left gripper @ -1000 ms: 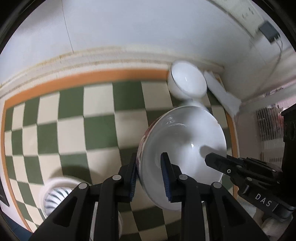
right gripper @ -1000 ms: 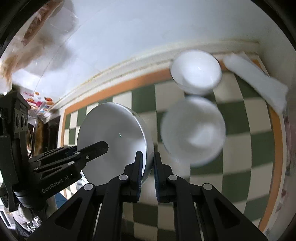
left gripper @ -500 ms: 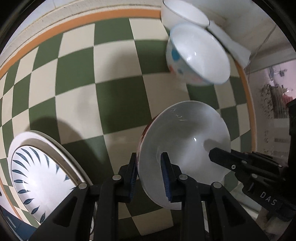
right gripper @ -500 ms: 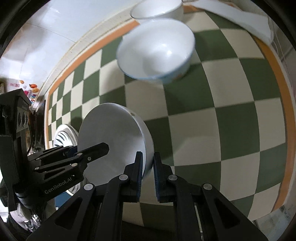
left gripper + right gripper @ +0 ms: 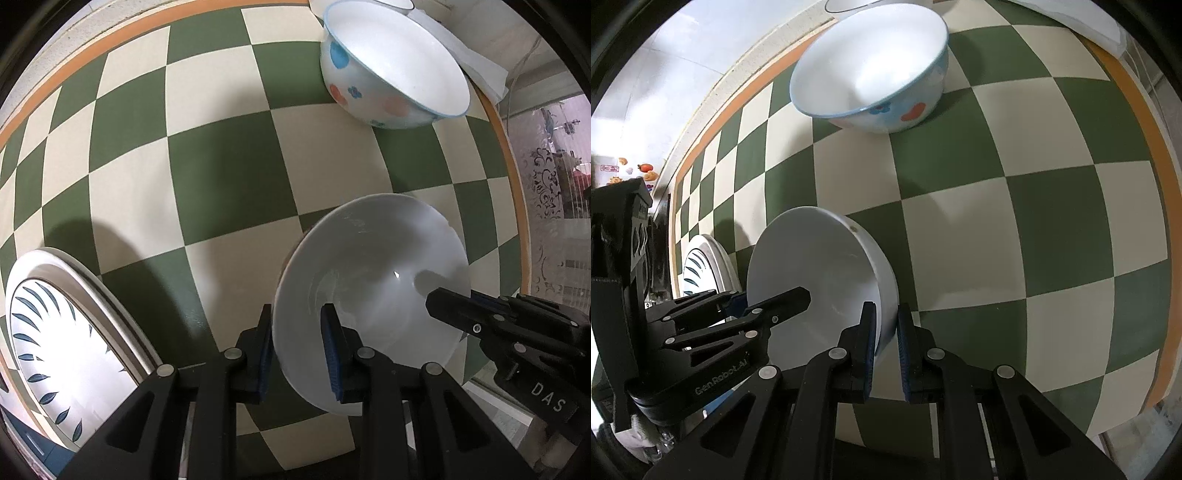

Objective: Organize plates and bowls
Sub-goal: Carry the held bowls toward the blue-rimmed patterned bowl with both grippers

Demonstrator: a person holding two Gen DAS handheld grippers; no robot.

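Both grippers hold one plain white bowl [image 5: 373, 295] above the checked tablecloth. My left gripper [image 5: 297, 354] is shut on its near-left rim; my right gripper [image 5: 886, 334] is shut on the opposite rim, and the bowl [image 5: 816, 273] tilts between them. The right gripper also shows in the left wrist view [image 5: 458, 310], and the left gripper in the right wrist view [image 5: 738, 299]. A white bowl with blue rim and coloured spots [image 5: 391, 70] [image 5: 871, 70] stands farther back. A white plate with blue leaf marks [image 5: 62, 347] [image 5: 701, 269] lies at the left.
Another white bowl [image 5: 849, 3] is just visible behind the spotted one. A folded white cloth [image 5: 476, 62] lies at the far right by the table's orange border [image 5: 1137, 122]. A white wall runs along the back.
Both grippers have come down and back with the white bowl; the view has tipped toward the table. The spotted bowl now looks nearer, and more of the leaf plate shows.
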